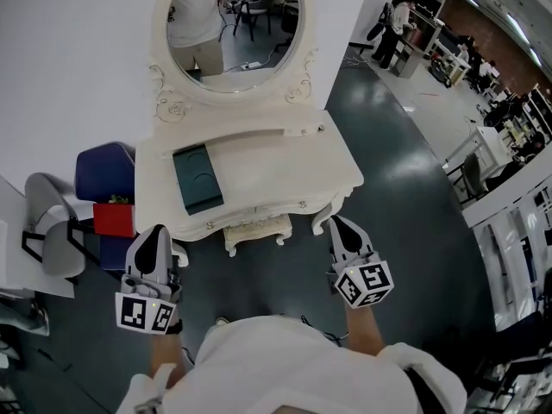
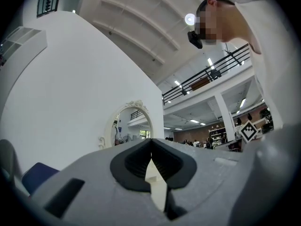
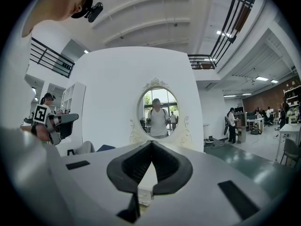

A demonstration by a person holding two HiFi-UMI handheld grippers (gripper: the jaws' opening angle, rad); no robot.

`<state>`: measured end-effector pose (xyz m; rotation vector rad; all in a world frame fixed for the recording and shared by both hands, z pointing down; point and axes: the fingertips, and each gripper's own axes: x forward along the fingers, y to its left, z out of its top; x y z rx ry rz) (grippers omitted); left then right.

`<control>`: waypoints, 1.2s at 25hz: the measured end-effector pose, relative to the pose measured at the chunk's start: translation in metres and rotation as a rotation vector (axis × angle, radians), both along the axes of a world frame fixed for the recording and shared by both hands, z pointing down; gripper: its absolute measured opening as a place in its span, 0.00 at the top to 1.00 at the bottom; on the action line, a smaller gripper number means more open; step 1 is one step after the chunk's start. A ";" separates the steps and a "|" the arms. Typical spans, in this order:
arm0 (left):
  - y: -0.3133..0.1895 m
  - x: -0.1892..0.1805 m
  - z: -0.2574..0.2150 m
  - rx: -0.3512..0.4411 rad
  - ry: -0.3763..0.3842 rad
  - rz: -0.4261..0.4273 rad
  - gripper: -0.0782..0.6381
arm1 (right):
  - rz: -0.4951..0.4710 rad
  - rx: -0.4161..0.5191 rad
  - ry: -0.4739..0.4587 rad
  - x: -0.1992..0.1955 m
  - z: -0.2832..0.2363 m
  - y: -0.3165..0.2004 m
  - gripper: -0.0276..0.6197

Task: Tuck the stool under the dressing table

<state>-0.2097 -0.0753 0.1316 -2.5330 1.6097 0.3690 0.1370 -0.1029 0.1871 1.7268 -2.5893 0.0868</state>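
Most of the stool (image 1: pixel 257 231) hides under the dressing table (image 1: pixel 259 158); only its front edge peeks out at the table's 6 o'clock. The blue chair (image 1: pixel 103 172) at 9 o'clock is partly behind the table. In the left gripper view, the left gripper (image 2: pixel 151 145) covers most of the table, so just the mirror (image 2: pixel 133 124) shows. The people (image 1: pixel 479 61) at 2 o'clock are too small to tell apart.

The person's grey plastic left gripper (image 1: pixel 158 233) points forward and tilts slightly upward. Its black-lined jaws are pressed tip to tip, with nothing between them. The matching grey right gripper (image 1: pixel 337 224) points forward about level, its jaws likewise closed and empty. The two are held well apart, one on each side of the body. Each black-and-white marker cube (image 1: pixel 147 312) sits just ahead of a bare forearm (image 1: pixel 363 328).
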 end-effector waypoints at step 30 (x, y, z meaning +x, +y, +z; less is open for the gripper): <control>0.000 0.033 0.006 -0.014 0.093 0.092 0.87 | 0.040 0.042 -0.002 0.016 -0.001 0.029 0.96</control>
